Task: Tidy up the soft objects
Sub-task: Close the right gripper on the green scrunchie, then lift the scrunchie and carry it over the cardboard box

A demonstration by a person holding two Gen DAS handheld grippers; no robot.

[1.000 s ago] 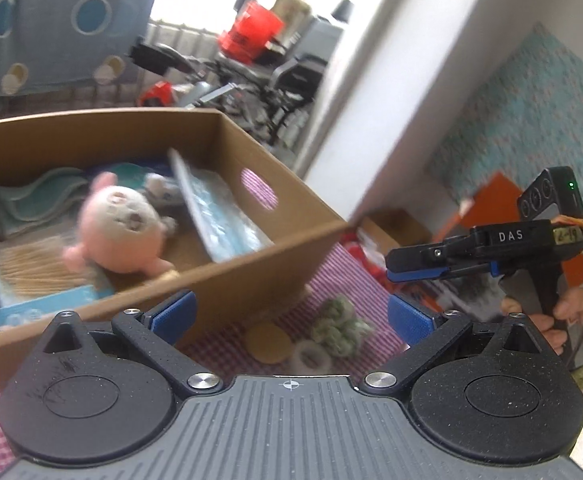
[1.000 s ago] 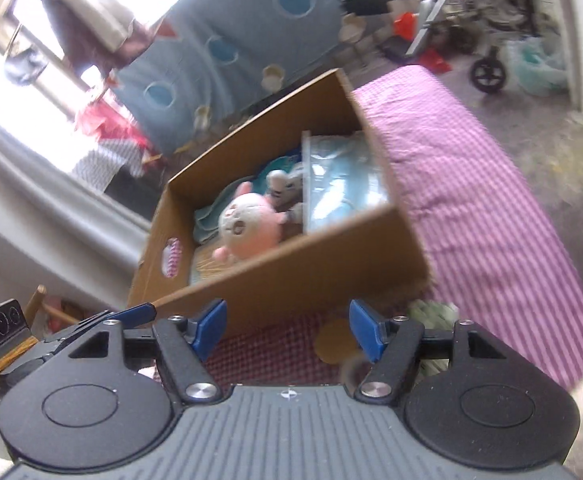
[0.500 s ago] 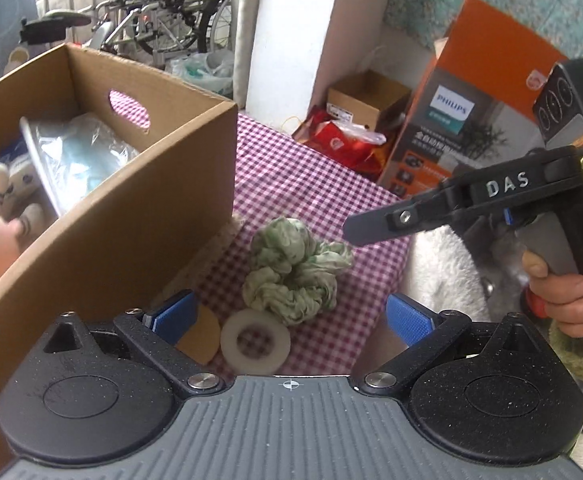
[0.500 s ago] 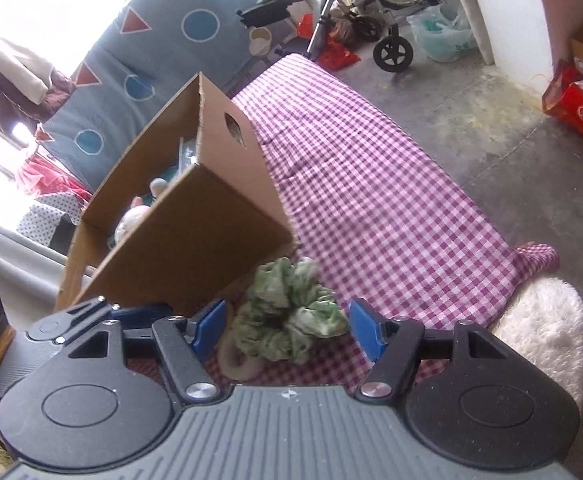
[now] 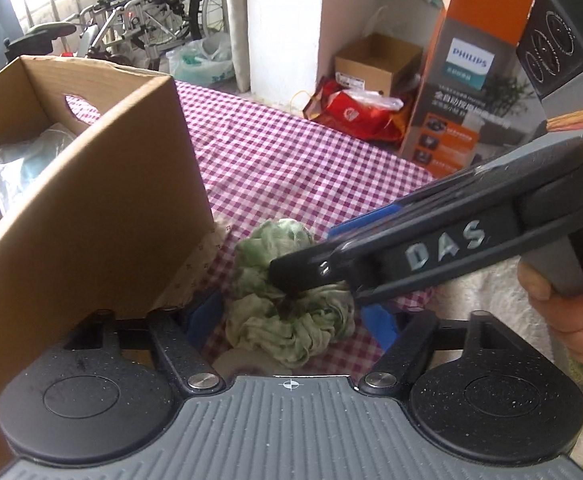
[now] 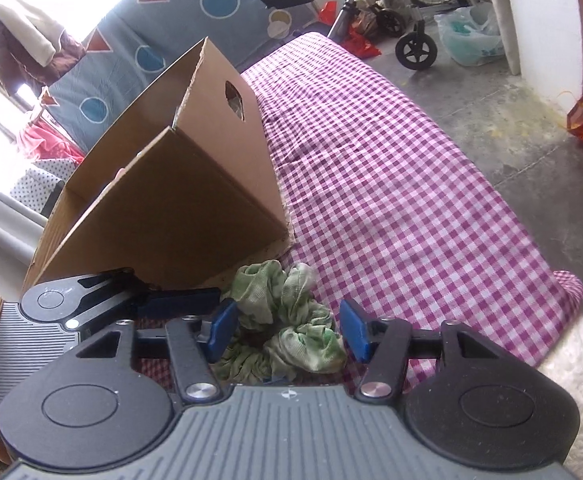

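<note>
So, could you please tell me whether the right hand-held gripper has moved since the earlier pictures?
Yes. The right hand-held gripper has come down past the cardboard box onto the green scrunchie, its jaws closing around it.

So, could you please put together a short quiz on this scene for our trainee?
1. True or false: the green scrunchie lies inside the cardboard box.
2. The tablecloth is: A plain, B checked, C striped.
3. What wheeled thing stands on the floor beyond the table?

Key: 1 false, it lies on the cloth beside the box. 2 B. 3 a wheelchair.
</note>
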